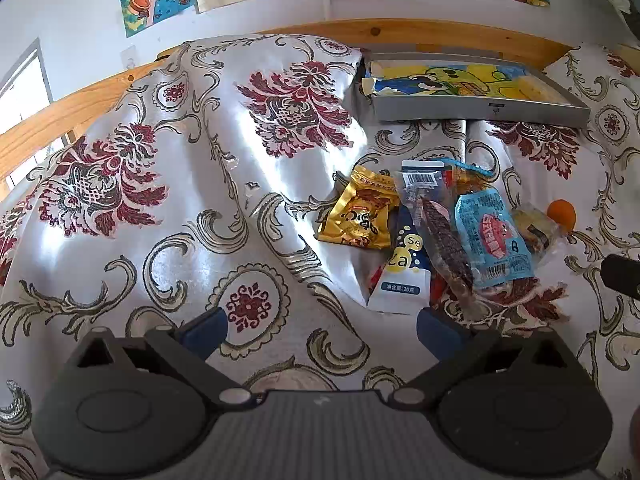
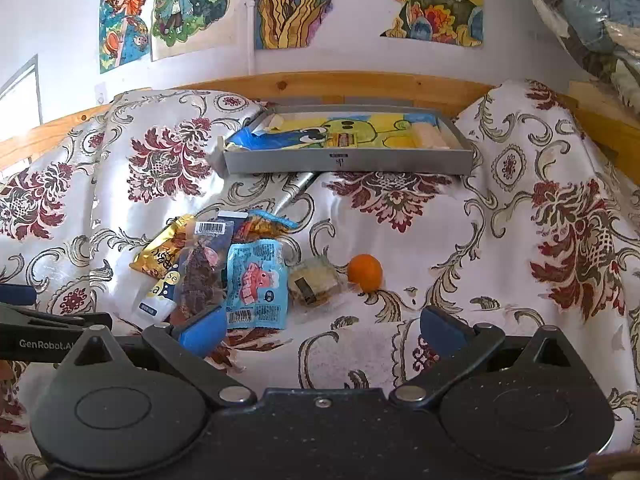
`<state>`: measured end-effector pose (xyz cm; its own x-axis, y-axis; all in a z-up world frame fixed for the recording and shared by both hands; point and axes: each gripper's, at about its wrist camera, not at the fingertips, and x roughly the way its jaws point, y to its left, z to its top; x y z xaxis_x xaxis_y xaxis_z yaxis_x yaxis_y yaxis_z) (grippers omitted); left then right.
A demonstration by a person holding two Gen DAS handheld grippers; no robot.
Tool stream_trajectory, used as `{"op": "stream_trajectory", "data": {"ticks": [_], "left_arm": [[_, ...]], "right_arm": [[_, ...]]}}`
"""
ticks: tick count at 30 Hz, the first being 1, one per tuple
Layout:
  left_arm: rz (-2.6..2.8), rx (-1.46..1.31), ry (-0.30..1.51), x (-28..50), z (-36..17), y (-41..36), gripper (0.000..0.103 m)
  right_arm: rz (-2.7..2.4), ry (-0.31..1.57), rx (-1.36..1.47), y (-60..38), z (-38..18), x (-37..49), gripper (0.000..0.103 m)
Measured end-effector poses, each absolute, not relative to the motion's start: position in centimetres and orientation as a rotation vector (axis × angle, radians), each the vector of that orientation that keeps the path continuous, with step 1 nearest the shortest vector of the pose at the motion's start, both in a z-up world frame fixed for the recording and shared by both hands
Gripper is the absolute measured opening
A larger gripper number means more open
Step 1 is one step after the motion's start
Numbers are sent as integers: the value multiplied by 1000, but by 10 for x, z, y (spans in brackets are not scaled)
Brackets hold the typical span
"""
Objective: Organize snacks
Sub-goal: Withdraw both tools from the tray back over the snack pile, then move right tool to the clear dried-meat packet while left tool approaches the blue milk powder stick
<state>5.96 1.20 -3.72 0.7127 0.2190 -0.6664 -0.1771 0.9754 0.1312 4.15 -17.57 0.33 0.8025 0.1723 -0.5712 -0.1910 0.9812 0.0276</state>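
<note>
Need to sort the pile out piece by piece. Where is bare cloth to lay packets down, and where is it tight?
Bare floral cloth lies left of the gold foil packet, and right of the small orange fruit. A strip is also free between the pile and the flat grey tray. It is crowded around the light blue packet, where wrappers overlap.

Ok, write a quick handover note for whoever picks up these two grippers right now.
Left gripper: open, empty, low over the cloth, near the white sachet.
Right gripper: open, empty, facing the pile.
Snacks lie heaped on the patterned cloth: gold packet, blue packet, clear wrapped cake, with an orange beside them.
Grey tray sits behind the pile.
Done: nothing visibly sorted. Left: every snack.
</note>
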Motion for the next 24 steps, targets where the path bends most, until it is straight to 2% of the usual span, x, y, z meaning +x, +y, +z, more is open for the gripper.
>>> {"op": "stream_trajectory", "data": {"ticks": [11,24], "left_arm": [[228,88,740,68,-39,10,102],[254,180,705,98,-27,18,102]], "right_arm": [[215,646,-24,-175,-3,52,102],[501,640,-135,-135,-17,83,102]]}}
